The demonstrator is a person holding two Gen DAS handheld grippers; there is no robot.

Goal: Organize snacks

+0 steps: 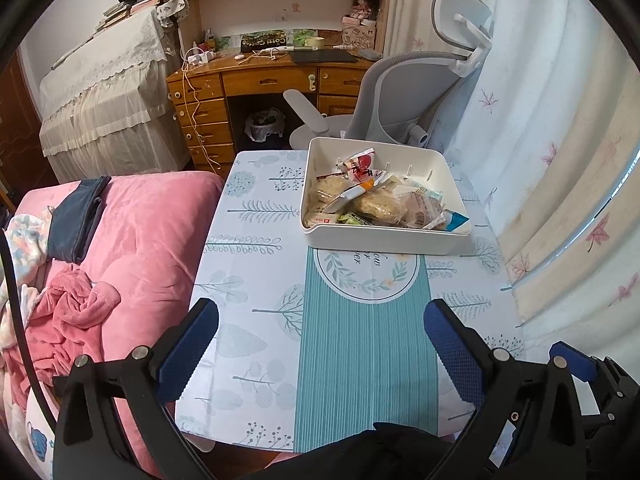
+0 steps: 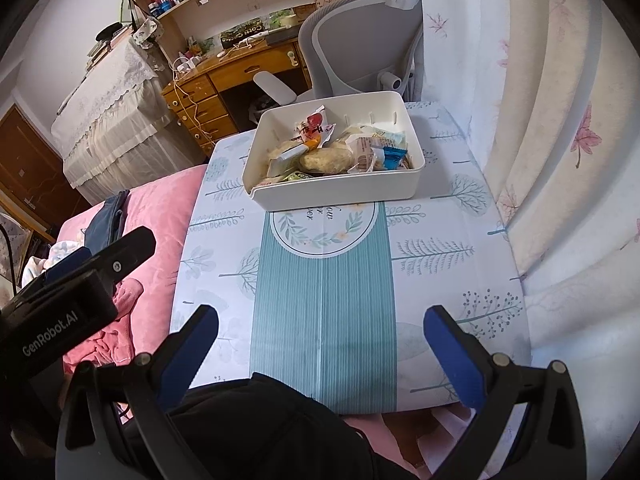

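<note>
Snacks (image 1: 372, 200): piled loose in a white bin (image 1: 384, 236), seen at centre right of the left wrist view and upper centre of the right wrist view (image 2: 320, 152). Wrapped rice cakes, a red-printed packet (image 1: 362, 164) and a blue-ended packet (image 1: 456, 218) are made out among them; nothing lies out on the cloth.

Bin: set at the far end of the table (image 1: 256, 280), its near wall touching the round emblem (image 1: 366, 276) on the teal strip. Slots for dividers are seen along its back wall; no dividers are fitted.

Left gripper (image 1: 322, 350): jaws held wide, nothing between them, low in the frame over the near part of the table, well apart from the bin.

Right gripper (image 2: 322, 354): likewise spread wide and empty, low in its frame, well short of the bin.

Handling: packets are judged light, crinkly and slippery, with brittle contents that could be crushed by a hard squeeze. Hold is best taken at a sealed end flap or across a narrow side, gently.

Risk: neighbouring packets may be dragged up or spilled over the low front lip when one is lifted.
</note>
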